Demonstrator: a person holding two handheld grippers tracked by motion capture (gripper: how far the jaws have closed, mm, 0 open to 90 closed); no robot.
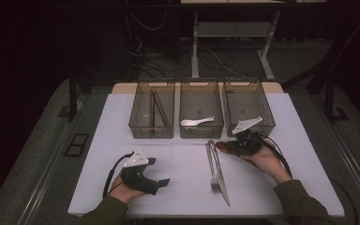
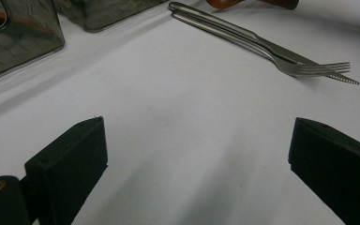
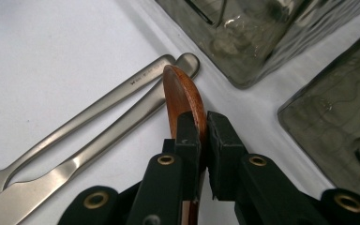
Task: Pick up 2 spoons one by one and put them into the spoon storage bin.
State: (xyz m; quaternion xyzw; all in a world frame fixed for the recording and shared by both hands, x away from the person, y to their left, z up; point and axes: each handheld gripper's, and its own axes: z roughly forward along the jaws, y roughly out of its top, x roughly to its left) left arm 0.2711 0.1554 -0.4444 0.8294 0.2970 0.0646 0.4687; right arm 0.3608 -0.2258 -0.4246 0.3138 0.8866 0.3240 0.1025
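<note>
A brown wooden spoon point(image 3: 180, 91) lies low over the white table, and my right gripper point(image 3: 202, 126) is shut on its bowl edge. In the high view that gripper point(image 1: 230, 146) sits just in front of the right bin, with the spoon point(image 1: 222, 147) pointing left. A steel fork point(image 1: 212, 168) and a steel knife point(image 1: 221, 180) lie side by side just left of it, their handle ends point(image 3: 183, 61) beside the spoon tip. My left gripper point(image 1: 158, 171) rests at the front left, open with nothing between its jaws point(image 2: 199, 136). It faces the fork point(image 2: 326, 69) and the knife point(image 2: 281, 52).
Three translucent grey bins stand in a row at the back of the table. The left bin point(image 1: 136, 117) holds brown chopsticks point(image 1: 158, 108), the middle bin point(image 1: 201, 132) a white spoon point(image 1: 196, 122). The right bin point(image 1: 268, 117) stands just behind my right gripper.
</note>
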